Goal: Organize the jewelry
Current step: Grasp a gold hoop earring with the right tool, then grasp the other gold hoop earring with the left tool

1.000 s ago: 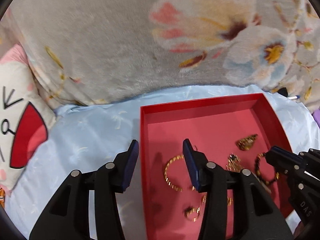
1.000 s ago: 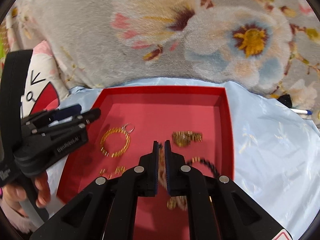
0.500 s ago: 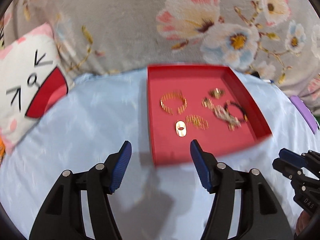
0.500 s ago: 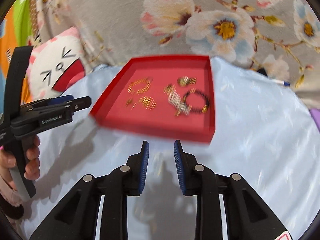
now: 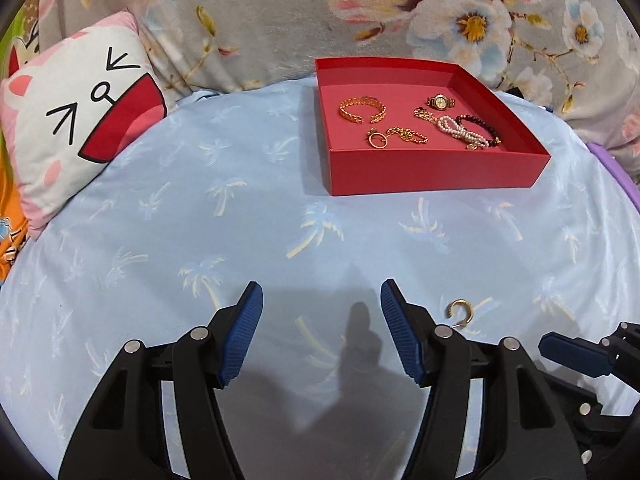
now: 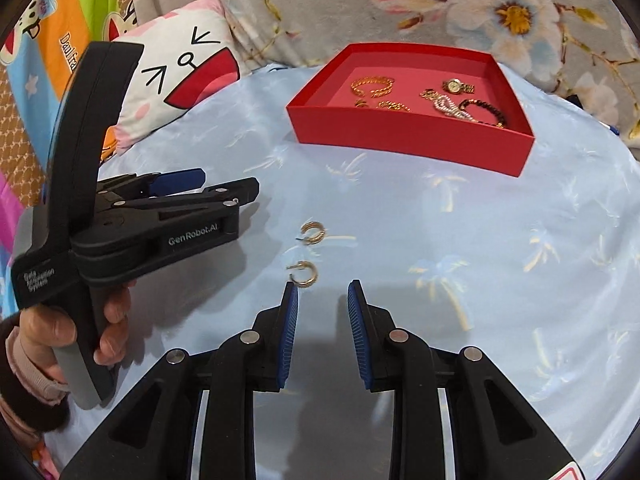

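- Your left hand-held gripper (image 5: 320, 320) hangs over the pale blue bedsheet with a palm-tree print (image 5: 240, 208), its blue ribbed pads spread wide and nothing between them: it is released.
- Your right hand-held gripper (image 6: 322, 304) is also released, with a narrower gap between its pads and only sheet showing in that gap.
- Your left hand (image 6: 60, 332), in a pink cuff, grips the grey handle of the left tool at the left edge of the right wrist view.
- Two small gold hoop earrings lie loose on the sheet, apart from each other. The nearer gold hoop earring (image 6: 303, 274) sits just ahead of the right tool's left pad, not touching it; the farther gold hoop earring (image 6: 313, 233) lies a little beyond.
- From the left wrist view only one hoop shows, just to the right of the left tool's right finger.
- The shallow square red cardboard tray (image 5: 432, 174) stands on the sheet well beyond both tools, near the grey floral plush blanket (image 5: 260, 12).
- Inside the tray lie an open gold chain-link bangle (image 5: 362, 109), a small gold wristwatch (image 5: 440, 101), a white pearl strand (image 5: 460, 132), a dark beaded bracelet (image 5: 486, 130) and a thin gold ring with a short chain (image 5: 396, 137).
- A white and pink cartoon-face pillow (image 5: 76, 120) rests at the left of the bed.
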Available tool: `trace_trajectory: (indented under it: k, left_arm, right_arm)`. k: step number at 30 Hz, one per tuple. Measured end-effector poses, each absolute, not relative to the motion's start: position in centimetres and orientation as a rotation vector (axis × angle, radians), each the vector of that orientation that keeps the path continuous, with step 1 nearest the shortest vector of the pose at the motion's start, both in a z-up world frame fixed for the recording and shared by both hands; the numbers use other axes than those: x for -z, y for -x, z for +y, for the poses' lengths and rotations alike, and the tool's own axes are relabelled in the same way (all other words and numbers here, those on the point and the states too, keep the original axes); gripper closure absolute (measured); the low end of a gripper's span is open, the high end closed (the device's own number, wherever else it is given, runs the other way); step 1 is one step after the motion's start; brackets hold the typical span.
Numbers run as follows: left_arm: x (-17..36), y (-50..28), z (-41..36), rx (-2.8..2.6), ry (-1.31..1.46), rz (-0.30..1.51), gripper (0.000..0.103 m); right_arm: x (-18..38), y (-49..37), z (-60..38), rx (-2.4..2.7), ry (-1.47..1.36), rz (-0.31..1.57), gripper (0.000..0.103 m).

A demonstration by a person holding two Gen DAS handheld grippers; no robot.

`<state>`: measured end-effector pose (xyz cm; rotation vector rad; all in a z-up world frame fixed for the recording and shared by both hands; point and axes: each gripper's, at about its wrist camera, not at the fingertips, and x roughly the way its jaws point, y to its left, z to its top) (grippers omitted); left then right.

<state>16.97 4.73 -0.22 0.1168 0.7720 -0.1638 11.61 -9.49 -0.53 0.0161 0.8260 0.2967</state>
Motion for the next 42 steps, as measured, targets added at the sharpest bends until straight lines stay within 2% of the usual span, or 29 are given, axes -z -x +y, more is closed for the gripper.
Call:
trace_trajectory:
  k: [11, 15, 30, 33, 42]
  left_arm:
    - [1.1, -17.6, 5.6, 0.187, -0.044, 0.826, 0.044]
    - [1.1, -17.4, 5.4, 0.202, -0.05, 0.824, 0.044]
    - [0.9, -15.6, 1.6, 0.266, -0.144, 0.801, 0.043]
    - [0.9, -15.3, 0.4, 0.276, -0.164, 0.799, 0.035]
    - [1.5, -15.6, -0.9, 0.294, -0.147, 0.837, 0.035]
  right_arm:
    - [1.4, -13.3, -7.4, -0.288, 0.015, 0.841, 0.077]
    - [1.5, -13.3, -7.6, -0.267, 0.021, 0.842, 0.087]
    - [1.4, -9.8, -12.8, -0.205, -0.08, 0.836, 0.088]
    - [1.6, -9.0, -14.4, -0.182, -0.101, 0.835, 0.088]
    - [2.0, -8.8, -15.9, -0.172, -0.135, 0.834, 0.088]
